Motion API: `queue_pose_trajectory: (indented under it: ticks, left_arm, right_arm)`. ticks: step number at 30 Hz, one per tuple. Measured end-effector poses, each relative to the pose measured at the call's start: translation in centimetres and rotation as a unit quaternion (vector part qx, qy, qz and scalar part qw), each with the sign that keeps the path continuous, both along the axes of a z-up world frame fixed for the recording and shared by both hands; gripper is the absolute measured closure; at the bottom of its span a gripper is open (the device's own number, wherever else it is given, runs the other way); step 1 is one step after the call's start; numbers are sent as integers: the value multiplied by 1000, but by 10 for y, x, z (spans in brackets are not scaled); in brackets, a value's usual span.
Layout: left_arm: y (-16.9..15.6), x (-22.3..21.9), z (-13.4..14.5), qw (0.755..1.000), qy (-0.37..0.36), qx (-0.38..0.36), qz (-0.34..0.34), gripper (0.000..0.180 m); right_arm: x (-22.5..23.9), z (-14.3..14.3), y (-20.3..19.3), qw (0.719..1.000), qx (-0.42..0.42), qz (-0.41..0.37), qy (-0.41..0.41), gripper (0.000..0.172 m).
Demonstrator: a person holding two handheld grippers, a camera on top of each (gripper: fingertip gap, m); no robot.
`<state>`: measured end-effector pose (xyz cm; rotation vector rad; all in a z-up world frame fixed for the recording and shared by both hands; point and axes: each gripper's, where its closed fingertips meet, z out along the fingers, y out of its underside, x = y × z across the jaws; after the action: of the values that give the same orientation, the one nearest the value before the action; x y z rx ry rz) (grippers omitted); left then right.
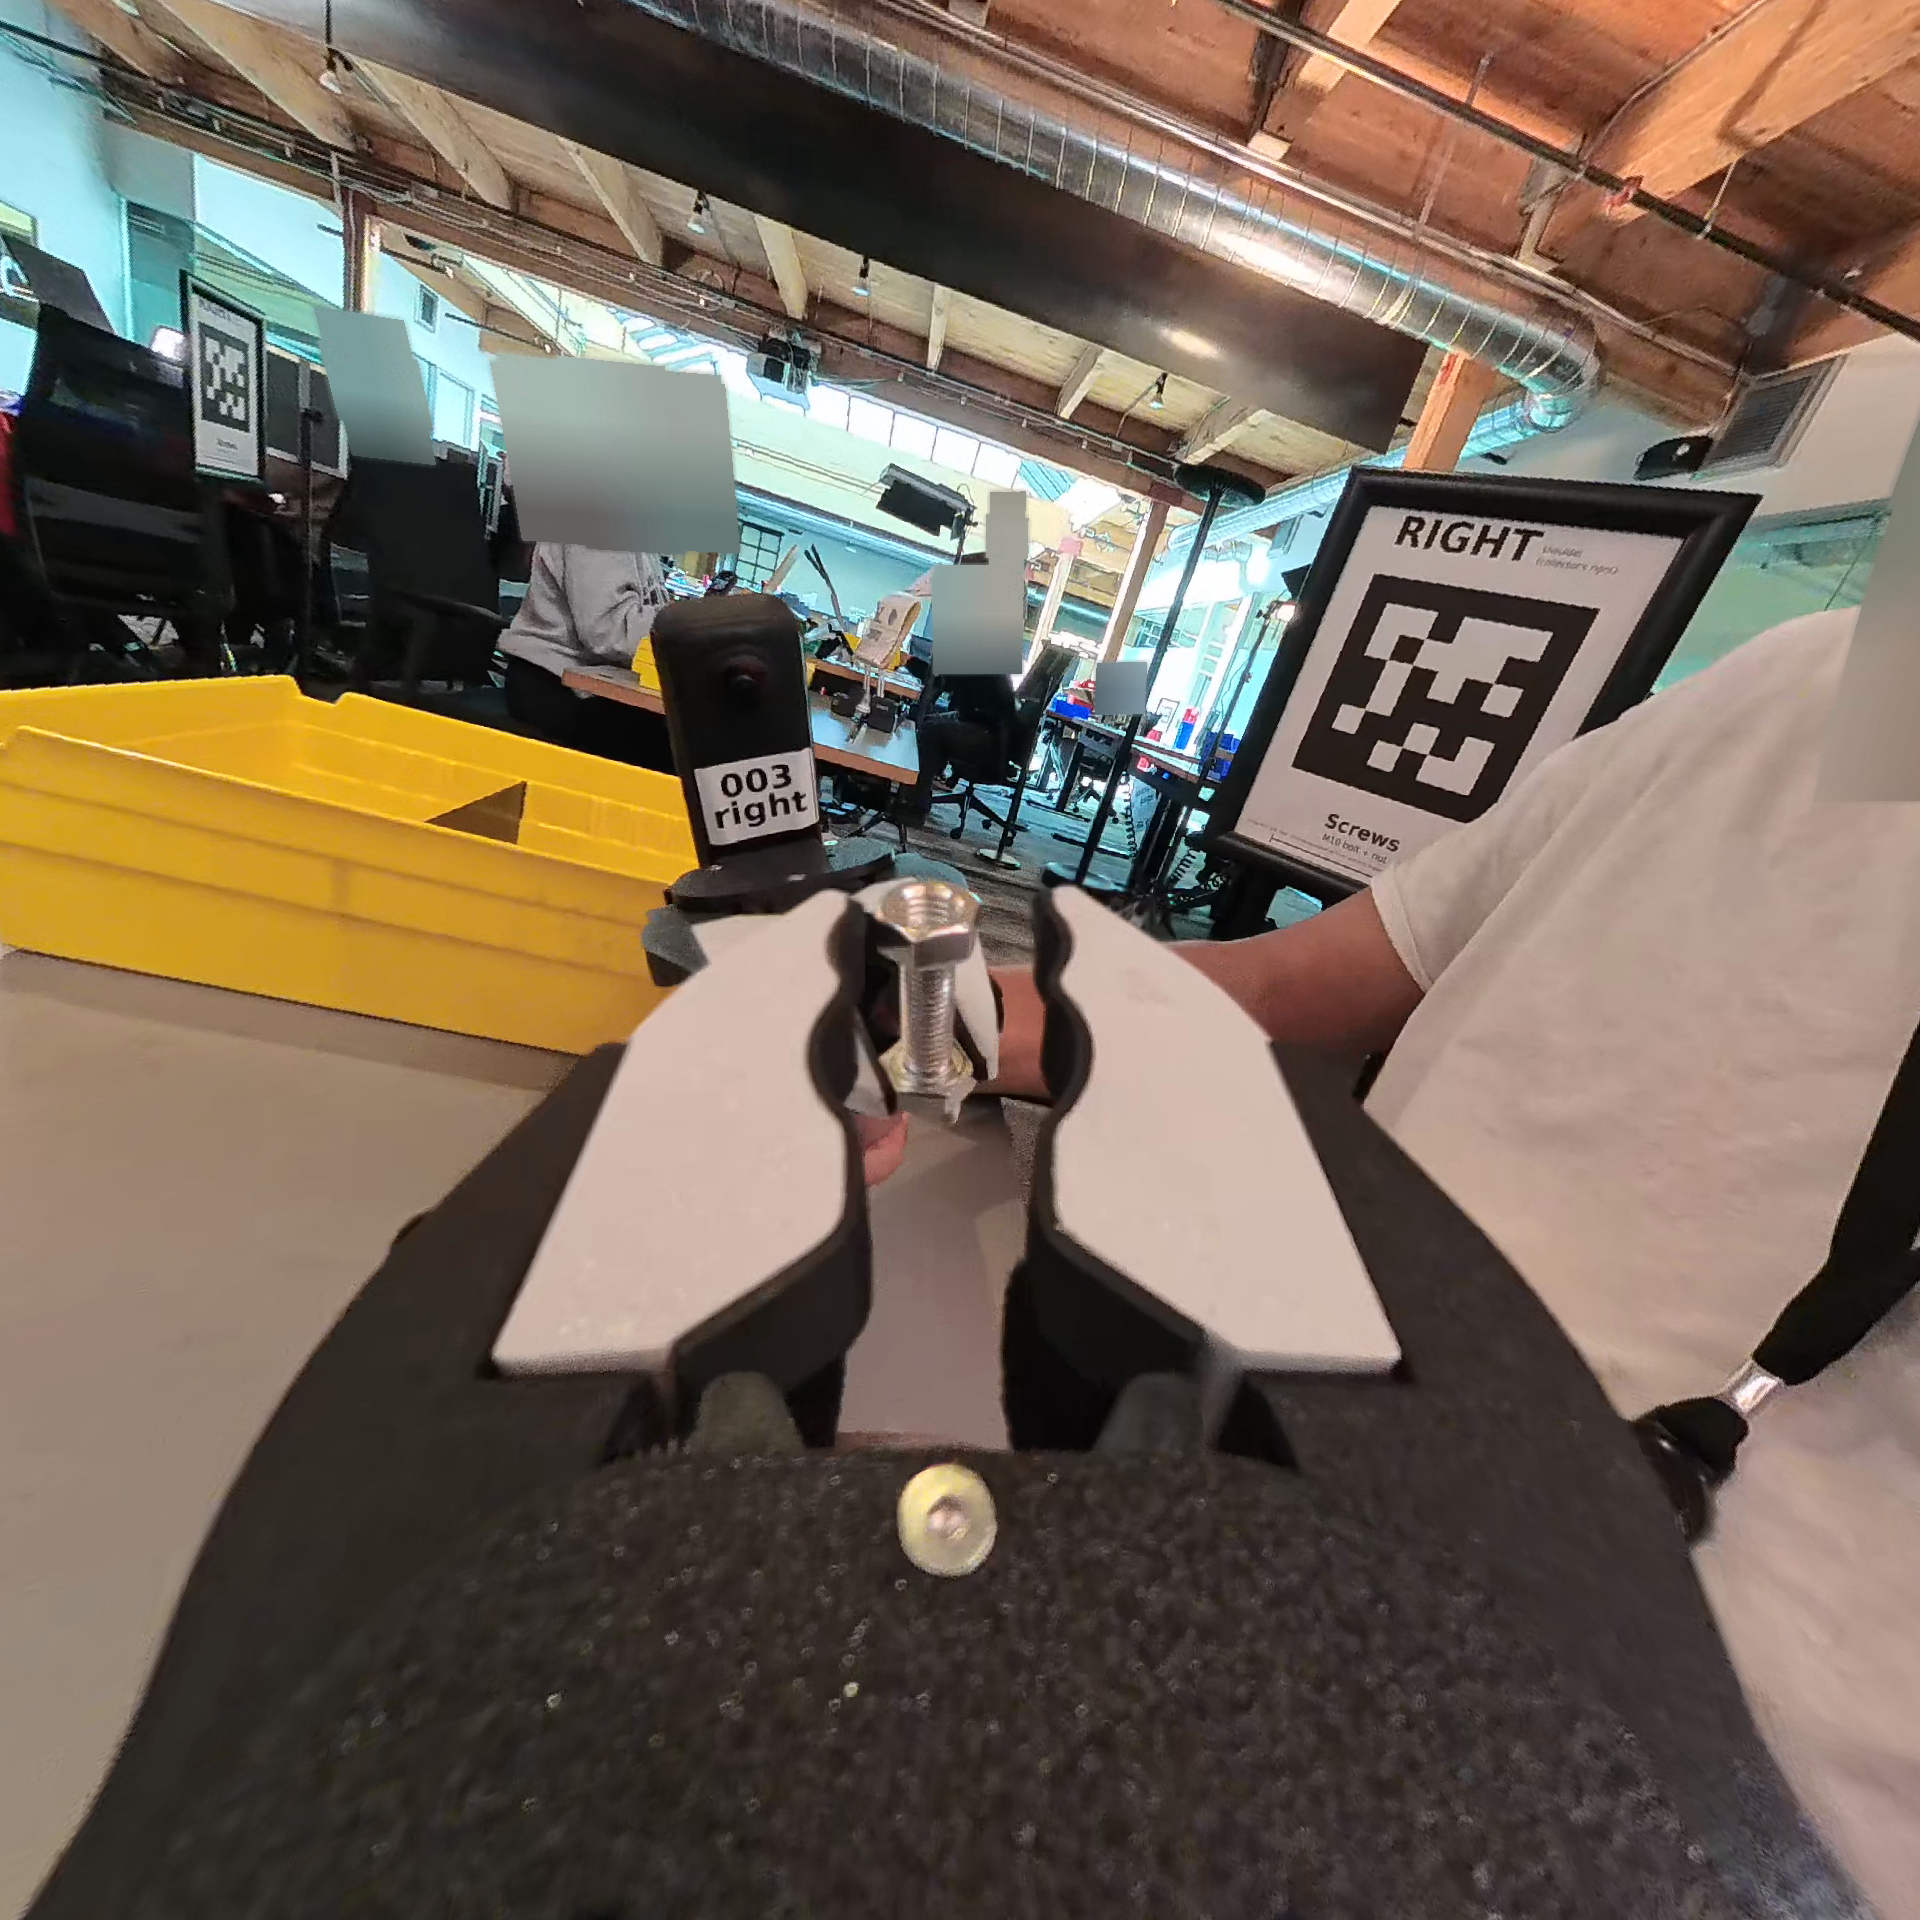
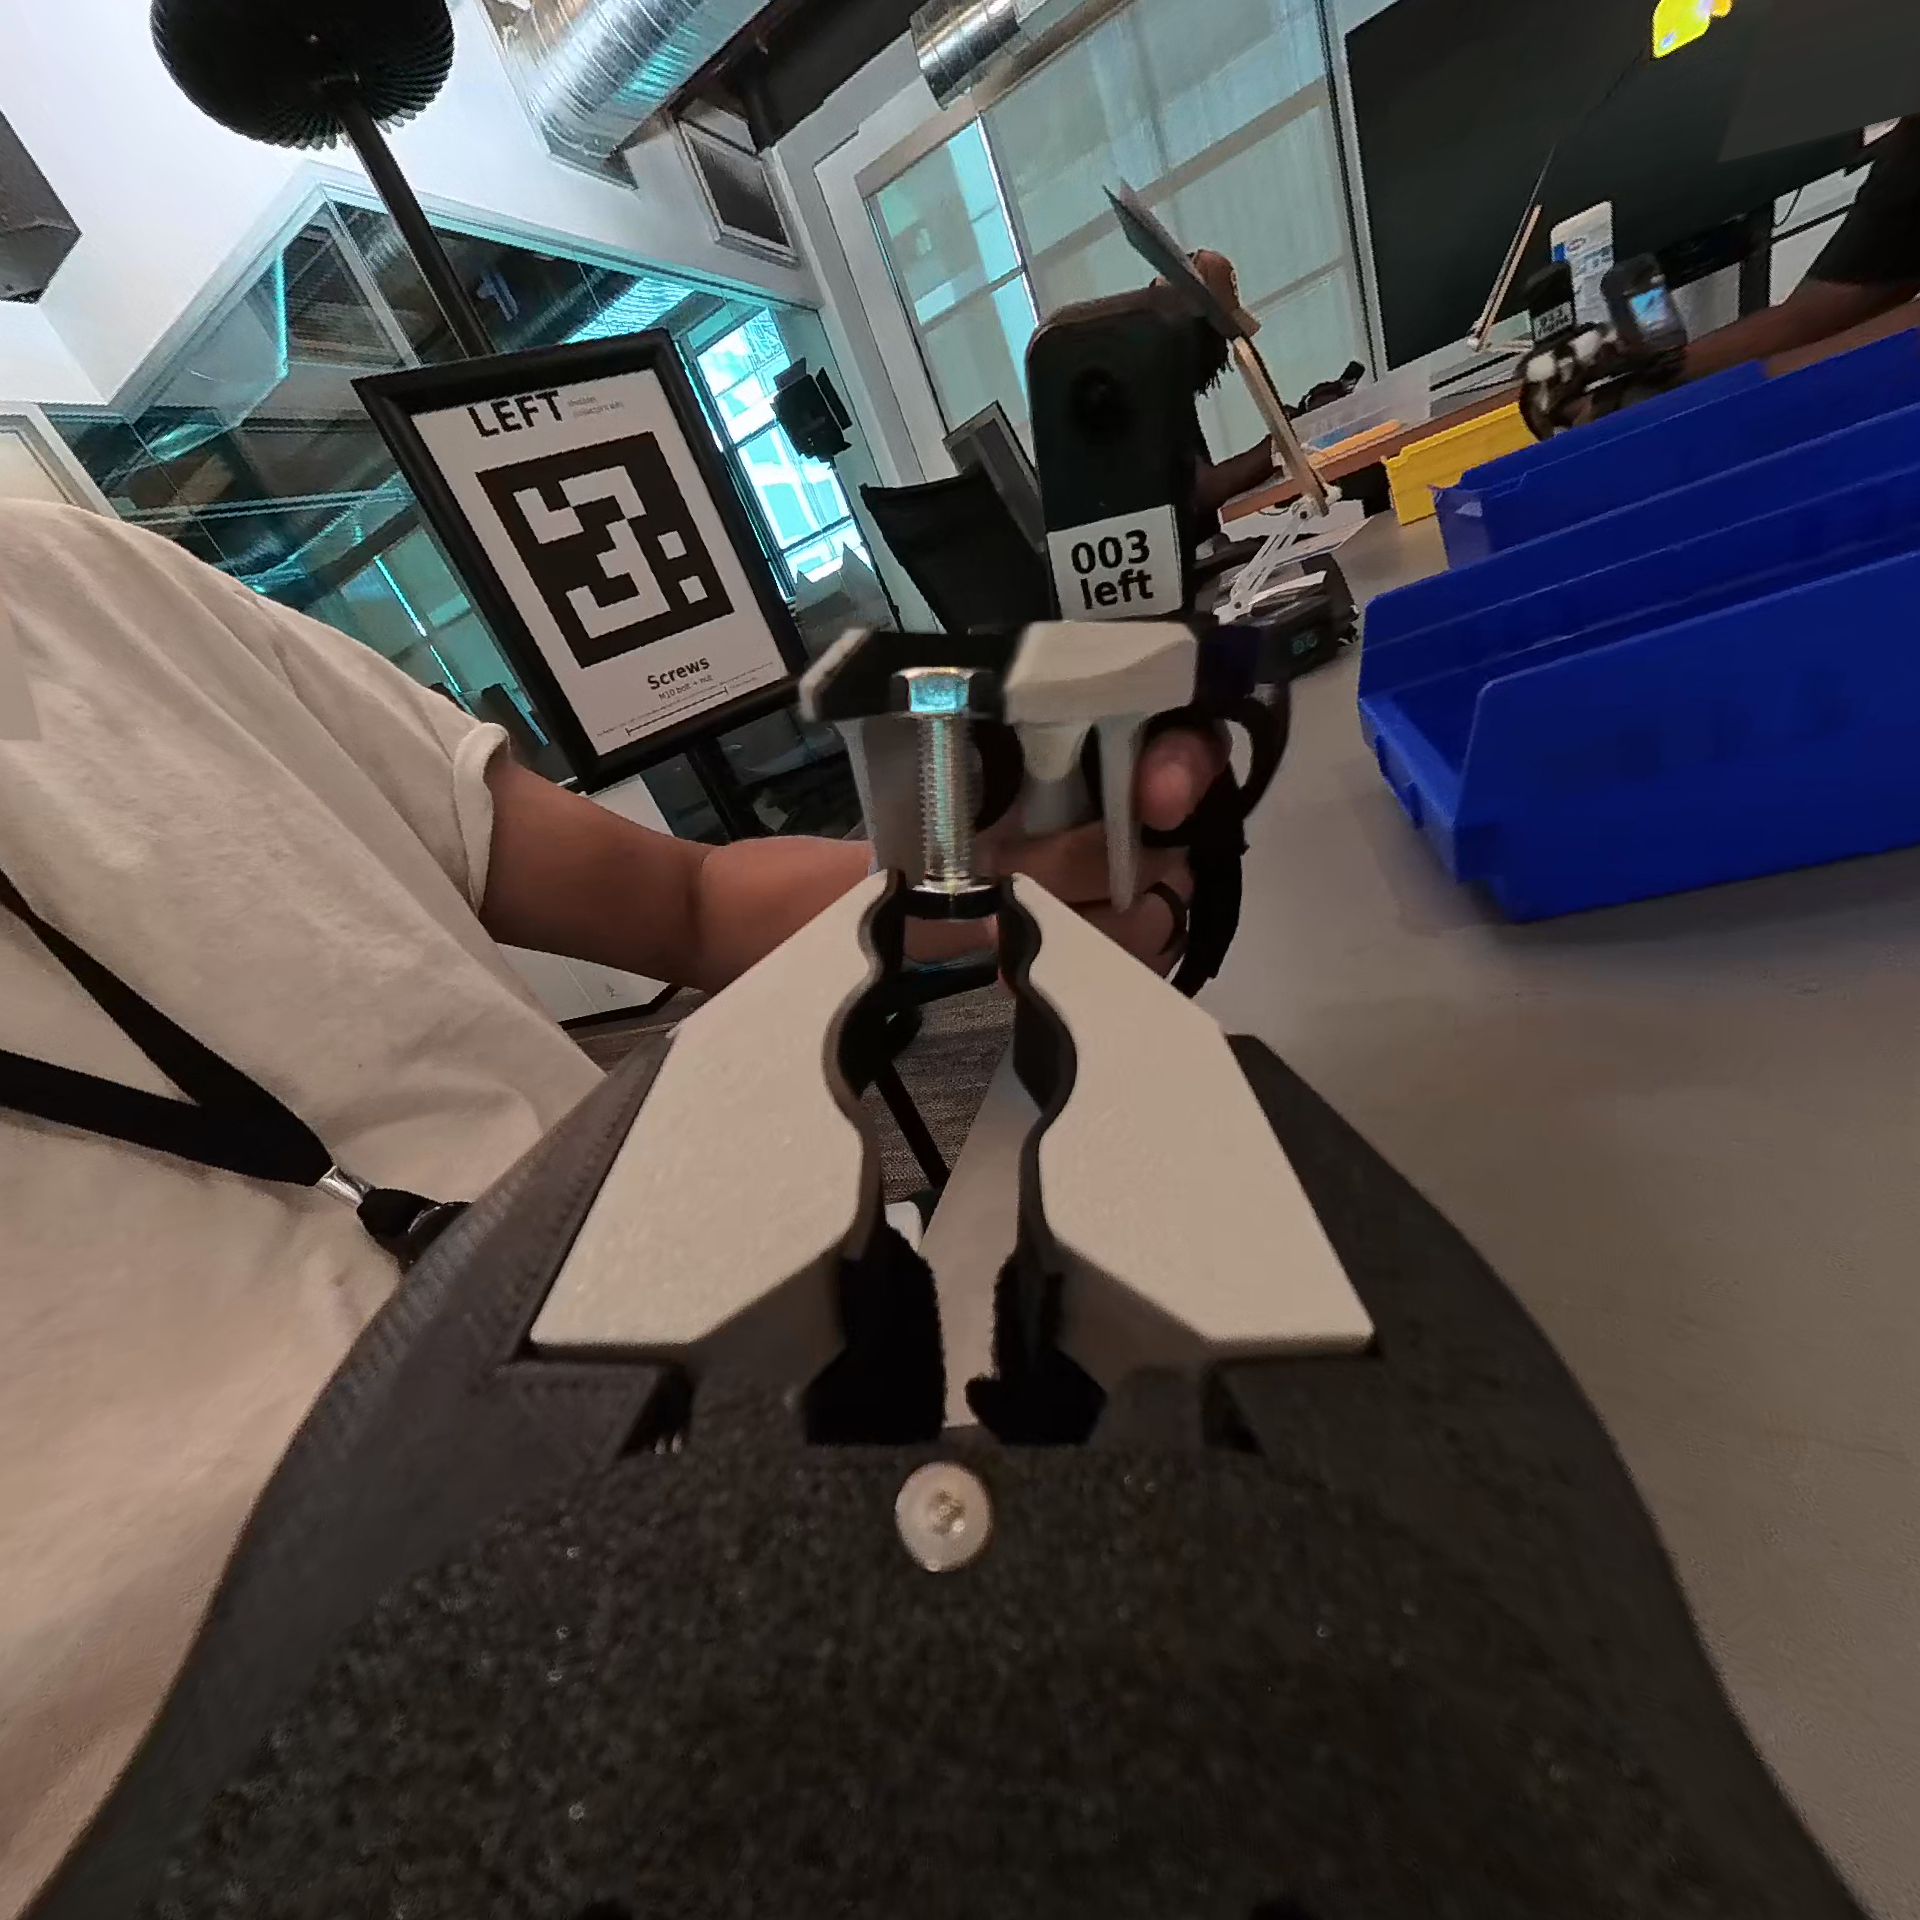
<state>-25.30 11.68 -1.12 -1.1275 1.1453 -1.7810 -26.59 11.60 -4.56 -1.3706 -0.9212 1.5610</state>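
Note:
A silver bolt (image 1: pixel 923 997) with a hex nut (image 1: pixel 927 920) on its far end is held up above the grey table (image 1: pixel 208 1195). My right gripper (image 2: pixel 951 888) is shut on the bolt's near hex end. The threaded shank (image 2: pixel 948 790) points away from it. My left gripper (image 1: pixel 945 914) is open. The nut sits between its fingertips with a gap on each side, and the right pad (image 1: pixel 1055 935) is clear of it. The right wrist view also shows the nut (image 2: pixel 940 693) between the left gripper's spread fingers. A hand (image 2: pixel 1174 779) holds that gripper.
A yellow bin (image 1: pixel 312 883) stands on the table to the left. Blue bins (image 2: pixel 1662 727) stand at the right in the right wrist view. Framed marker signs (image 1: pixel 1455 675) (image 2: pixel 613 551) stand behind. A person's arm (image 1: pixel 1247 987) and white shirt are close by. Only a small space, under 4 cm, lies between the two pairs of fingers.

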Motion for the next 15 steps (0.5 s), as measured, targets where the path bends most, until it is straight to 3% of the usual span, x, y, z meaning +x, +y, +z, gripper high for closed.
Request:
queue_pose_trajectory:
  ticks: [2,6,15]
  left_arm:
    - [2,0,-1,1000,2,7,8,162]
    - [6,0,-3,1000,3,12,23,164]
    - [55,-2,-7,982,41,-23,182,164]
  right_arm:
    - [0,0,0,1000,0,0,-1,155]
    - [1,-2,4,1000,6,-15,-7,155]
    - [14,-13,44,976,91,-183,-77,155]
